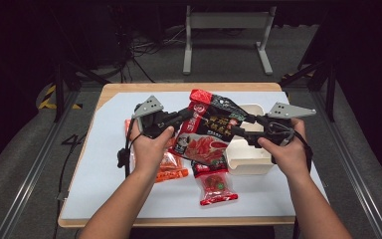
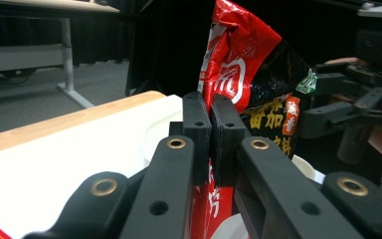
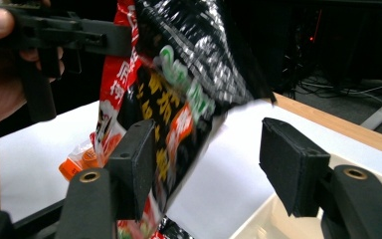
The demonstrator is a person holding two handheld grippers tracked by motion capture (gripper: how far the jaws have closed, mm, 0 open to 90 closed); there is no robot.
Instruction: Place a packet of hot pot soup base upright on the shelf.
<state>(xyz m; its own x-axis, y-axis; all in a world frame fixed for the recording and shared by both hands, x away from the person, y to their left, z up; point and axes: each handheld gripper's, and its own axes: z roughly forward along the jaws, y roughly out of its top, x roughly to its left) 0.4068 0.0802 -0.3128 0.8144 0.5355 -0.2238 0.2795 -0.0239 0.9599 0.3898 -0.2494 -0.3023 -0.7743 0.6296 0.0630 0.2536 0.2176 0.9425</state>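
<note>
A large red and black snack packet (image 1: pixel 209 129) hangs upright above the table between my two grippers. My left gripper (image 1: pixel 191 110) is shut on the packet's upper left edge; in the left gripper view its jaws (image 2: pixel 211 107) pinch the red film of the packet (image 2: pixel 243 64). My right gripper (image 1: pixel 238 124) is open at the packet's right side. In the right gripper view the packet (image 3: pixel 179 74) hangs against the left jaw, and the wide gap of my right gripper (image 3: pixel 209 154) is not closed on it.
A white rectangular container (image 1: pixel 248 162) sits on the white mat under my right hand. An orange packet (image 1: pixel 171 169) lies beneath my left hand and a small red packet (image 1: pixel 216 186) lies toward the front. A wooden table edge (image 1: pixel 179 221) borders the mat.
</note>
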